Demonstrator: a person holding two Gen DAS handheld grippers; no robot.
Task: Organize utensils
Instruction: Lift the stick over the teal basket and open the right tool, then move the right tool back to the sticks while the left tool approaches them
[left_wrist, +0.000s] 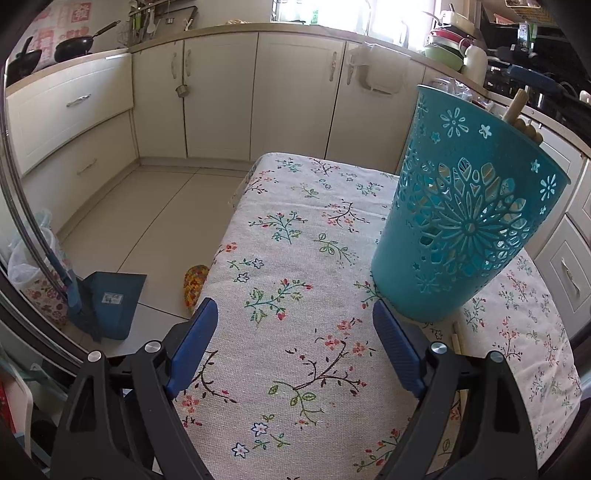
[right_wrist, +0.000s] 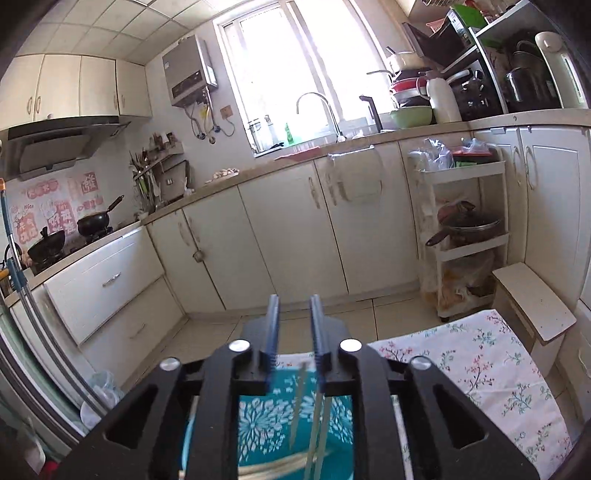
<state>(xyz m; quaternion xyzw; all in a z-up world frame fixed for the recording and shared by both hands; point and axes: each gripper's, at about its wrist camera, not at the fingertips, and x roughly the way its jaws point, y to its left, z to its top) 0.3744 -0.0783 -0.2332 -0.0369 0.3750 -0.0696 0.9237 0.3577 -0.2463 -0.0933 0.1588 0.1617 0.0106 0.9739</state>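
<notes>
A teal cut-out basket (left_wrist: 469, 206) stands on the floral tablecloth (left_wrist: 295, 240), to the right of and just beyond my left gripper (left_wrist: 295, 308). That gripper is wide open, with only cloth between its blue fingers. Wooden handles (left_wrist: 517, 114) poke over the basket's far rim. One pale wooden stick (left_wrist: 457, 338) lies on the cloth by the basket's base. In the right wrist view my right gripper (right_wrist: 294, 301) hovers over the basket (right_wrist: 258, 417), its jaws a narrow gap apart and gripping nothing. Thin blurred chopsticks (right_wrist: 298, 402) show below it inside the basket.
The table's left edge drops to a tiled floor with a blue dustpan (left_wrist: 107, 302) and an orange patterned item (left_wrist: 194, 284). Cream cabinets (left_wrist: 221, 96) line the far walls. A white shelf cart (right_wrist: 465, 229) and a small white stool (right_wrist: 532, 299) stand beyond the table.
</notes>
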